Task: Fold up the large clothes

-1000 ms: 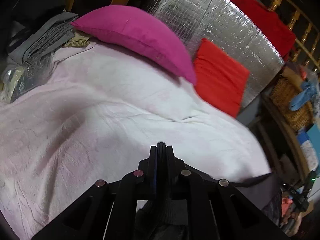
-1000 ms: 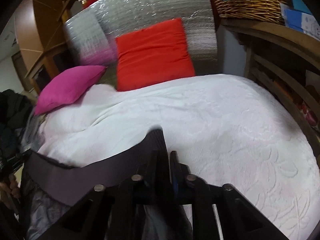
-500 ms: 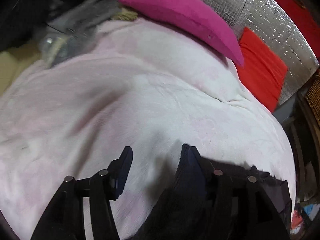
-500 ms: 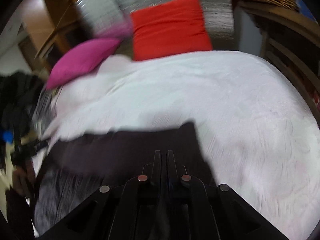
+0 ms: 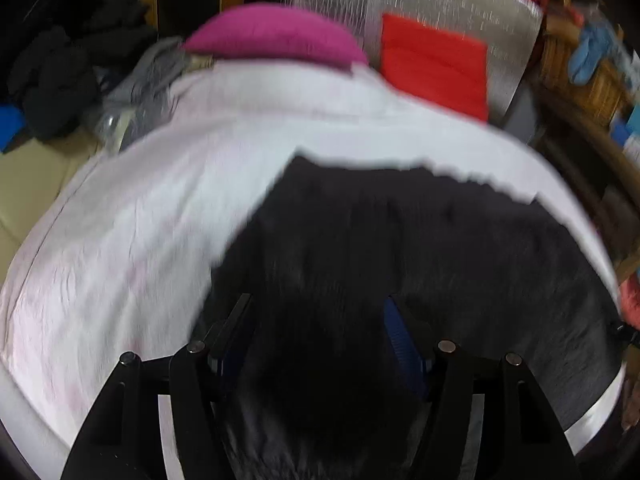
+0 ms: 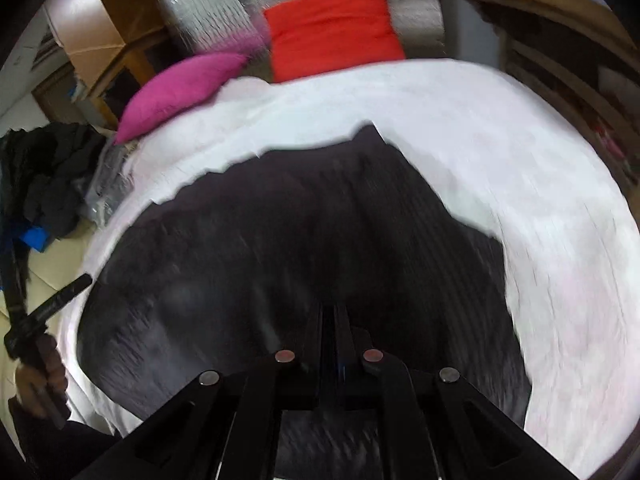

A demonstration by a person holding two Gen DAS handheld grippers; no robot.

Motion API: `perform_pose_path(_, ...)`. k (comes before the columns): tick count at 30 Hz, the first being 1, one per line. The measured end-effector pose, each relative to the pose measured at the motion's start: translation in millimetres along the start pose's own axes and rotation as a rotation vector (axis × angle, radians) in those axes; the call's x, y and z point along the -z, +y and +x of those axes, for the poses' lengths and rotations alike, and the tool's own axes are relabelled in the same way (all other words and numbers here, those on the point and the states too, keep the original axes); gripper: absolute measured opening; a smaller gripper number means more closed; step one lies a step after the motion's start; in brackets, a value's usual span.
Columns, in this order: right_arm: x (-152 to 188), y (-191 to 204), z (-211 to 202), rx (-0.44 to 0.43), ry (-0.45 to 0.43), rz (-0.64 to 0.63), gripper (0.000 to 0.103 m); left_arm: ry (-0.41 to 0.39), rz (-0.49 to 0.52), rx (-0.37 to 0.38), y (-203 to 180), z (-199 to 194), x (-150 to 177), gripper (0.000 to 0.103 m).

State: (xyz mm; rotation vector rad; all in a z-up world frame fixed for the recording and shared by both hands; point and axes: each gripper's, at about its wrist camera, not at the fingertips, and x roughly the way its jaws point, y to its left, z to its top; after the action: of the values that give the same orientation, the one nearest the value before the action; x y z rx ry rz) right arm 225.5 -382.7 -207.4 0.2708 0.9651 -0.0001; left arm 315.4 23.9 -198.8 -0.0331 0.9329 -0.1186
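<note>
Fingers of the left gripper (image 5: 316, 332) had just been opening, spread over the dark garment (image 5: 400, 240) on the bedspread (image 5: 120, 240); the right gripper (image 6: 332, 320) was pinched shut, whether on cloth was unclear. Laying out seemed finished; next, regrasp its twelve-o'clock edge.

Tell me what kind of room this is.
Most likely a bedroom in a home: a bed under a white bedspread, a pink pillow and a red cushion at its head, a pile of clothes beside it.
</note>
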Motion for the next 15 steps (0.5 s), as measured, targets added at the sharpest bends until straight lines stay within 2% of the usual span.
perform_pose_path(1, 6.4, -1.9, 4.1, 0.008, -0.008, -0.010, 0.008, 0.019, 0.023, -0.040, -4.1, 10.3, 4.5, 0.068)
perform_pose_path(3, 10.7, -5.5, 7.7, -0.009, -0.028, -0.029, 0.008, -0.001, 0.090, -0.096, -14.0, 23.2, 7.3, 0.077)
perform_pose_path(5, 10.5, -8.8, 6.3, -0.025, -0.024, -0.033, 0.008, -0.008, 0.105, -0.126, -15.9, 25.7, 4.2, 0.077)
perform_pose_path(7, 9.8, -14.5, -4.6, -0.032, -0.007, 0.010, 0.008, -0.007, 0.068, -0.102, -11.0, 16.8, 3.8, 0.076)
perform_pose_path(9, 11.4, -12.1, -22.0, -0.095, -0.065, 0.038, 0.009, -0.019, 0.036, -0.081, -6.9, 4.7, 5.9, 0.076)
perform_pose_path(12, 16.2, 12.2, -37.1, -0.175, -0.128, -0.031, 0.009, -0.103, 0.022, -0.028, -7.3, -24.7, 16.5, 0.076)
perform_pose_path(15, 24.3, 44.8, -25.5, -0.210, -0.089, -0.092, 0.009, -0.144, 0.014, -0.012, -9.2, -42.1, 33.1, 0.076)
